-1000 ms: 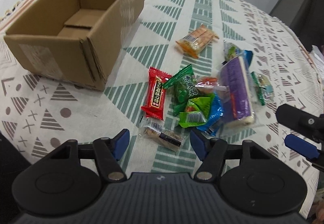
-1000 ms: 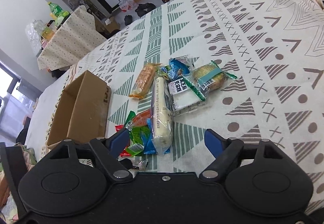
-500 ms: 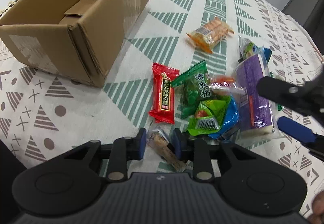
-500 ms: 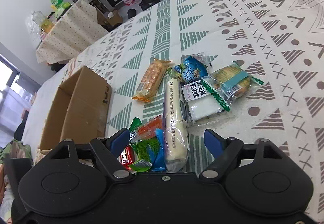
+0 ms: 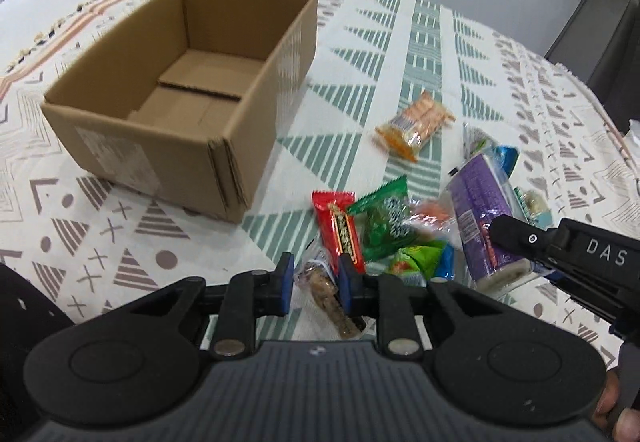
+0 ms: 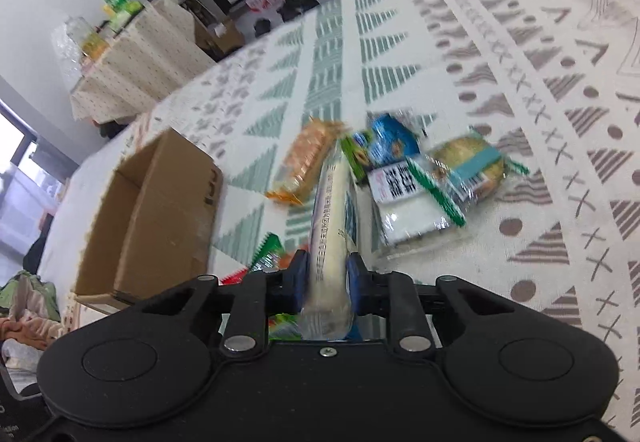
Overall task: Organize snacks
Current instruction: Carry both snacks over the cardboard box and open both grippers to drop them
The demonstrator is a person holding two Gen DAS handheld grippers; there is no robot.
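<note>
Left gripper (image 5: 313, 284) closing on a clear-wrapped nut bar (image 5: 326, 292), pads pressing its sides, bar's long axis running toward the camera and slightly rightward, near end tucked under the gripper body. Open cardboard box (image 5: 180, 90) up and to the left of that gripper, nothing inside, well apart from the snack pile (left hand clearly the nearer one to it). Right gripper (image 6: 326, 280) clamped narrow on the near end of a long white-and-purple roll pack (image 6: 330, 210), pack's long axis pointing straight away along the fingers, far end still among the pile on the patterned tablecloth (image 6: 560, 122). Next move judged as lift and carry leftward to the box for both. Rest of pile between the two grippers: red bar wrapper (image 5: 338, 230), green plum-candy packs (image 5: 384, 220), orange cracker pack (image 5: 414, 128) lying alone farther off. Writing: "DAS" on the right gripper's side; Chinese characters on the white sandwich pack (image 6: 404, 202), too blurred to read.
</note>
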